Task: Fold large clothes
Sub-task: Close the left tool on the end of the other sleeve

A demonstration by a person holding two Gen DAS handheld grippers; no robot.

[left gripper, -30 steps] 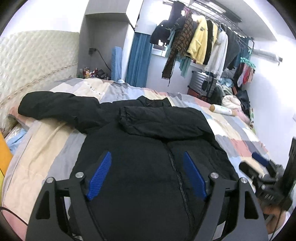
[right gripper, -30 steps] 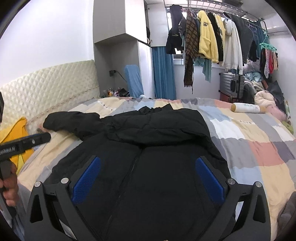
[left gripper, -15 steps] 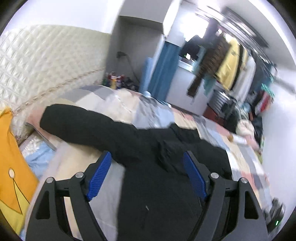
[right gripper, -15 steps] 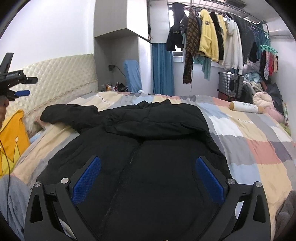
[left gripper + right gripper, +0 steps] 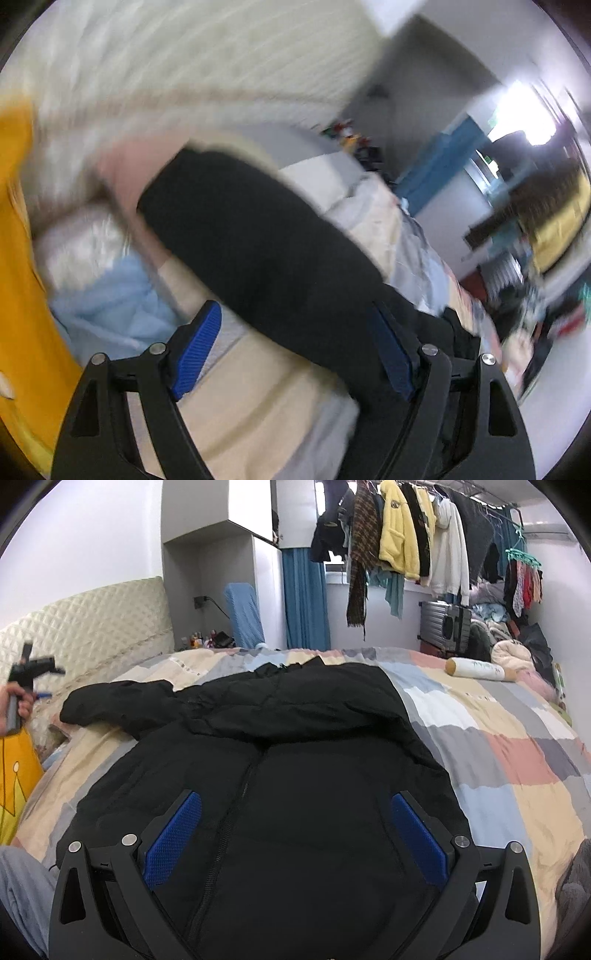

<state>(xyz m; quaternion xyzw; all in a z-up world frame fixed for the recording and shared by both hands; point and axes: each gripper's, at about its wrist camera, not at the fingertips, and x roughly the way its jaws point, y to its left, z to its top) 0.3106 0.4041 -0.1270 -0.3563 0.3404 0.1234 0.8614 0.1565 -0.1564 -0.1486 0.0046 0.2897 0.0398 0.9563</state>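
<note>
A large black padded jacket (image 5: 295, 775) lies front up on the patchwork bed (image 5: 517, 760), zipper down its middle. One sleeve (image 5: 118, 698) stretches left toward the headboard; the other is folded across the chest. My right gripper (image 5: 295, 830) is open and empty above the jacket's lower body. My left gripper (image 5: 295, 343) is open and empty, hovering over the outstretched sleeve (image 5: 251, 236); this view is blurred. The left gripper also shows in the right wrist view (image 5: 31, 672), held in a hand at the far left.
A quilted headboard (image 5: 96, 627) stands at the left with a yellow pillow (image 5: 14, 775) and light blue cloth (image 5: 110, 299) below it. A cylindrical bolster (image 5: 476, 669) lies at the bed's far right. Clothes hang on a rail (image 5: 424, 524) behind, above a suitcase (image 5: 447, 627).
My left gripper has swung left from over the jacket's body toward the outstretched sleeve near the headboard. My right gripper has stayed over the jacket's lower body.
</note>
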